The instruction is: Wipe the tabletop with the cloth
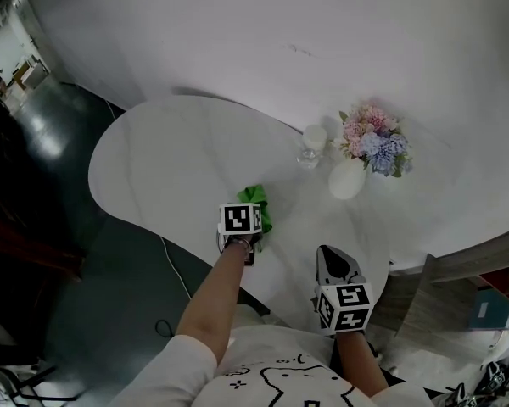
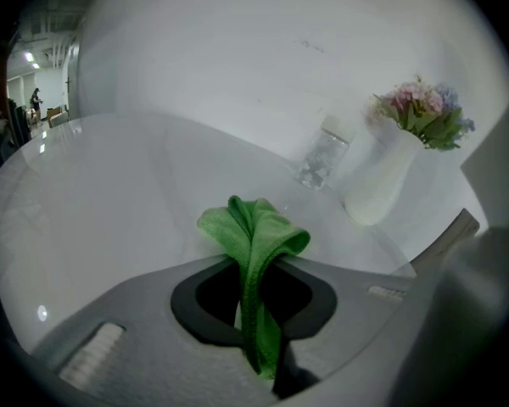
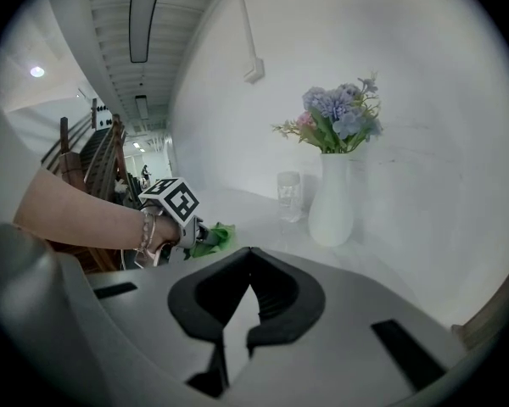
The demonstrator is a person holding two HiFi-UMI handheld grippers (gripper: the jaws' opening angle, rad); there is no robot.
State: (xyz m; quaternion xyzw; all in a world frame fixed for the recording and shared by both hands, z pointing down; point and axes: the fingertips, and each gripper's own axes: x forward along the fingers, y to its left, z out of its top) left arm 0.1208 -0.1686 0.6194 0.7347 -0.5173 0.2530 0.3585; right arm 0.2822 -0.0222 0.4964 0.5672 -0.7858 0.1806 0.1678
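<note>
A green cloth (image 1: pixel 257 202) lies bunched on the white tabletop (image 1: pixel 161 155) near its front edge. My left gripper (image 1: pixel 244 221) is shut on it. In the left gripper view the cloth (image 2: pixel 254 231) runs as a folded strip between the jaws, and its free end spreads out on the table ahead of them. My right gripper (image 1: pixel 331 257) hovers over the table's front right edge, to the right of the cloth. In the right gripper view its jaws (image 3: pixel 249 254) are shut with nothing between them, and the left gripper (image 3: pixel 180 206) with the cloth (image 3: pixel 214 237) shows to the left.
A white vase (image 1: pixel 347 179) of pink and blue flowers (image 1: pixel 375 140) and a clear glass (image 1: pixel 310 147) stand at the table's far right, by the wall. A wooden chair (image 1: pixel 441 299) is at the right. A cable (image 1: pixel 175 271) runs over the dark floor on the left.
</note>
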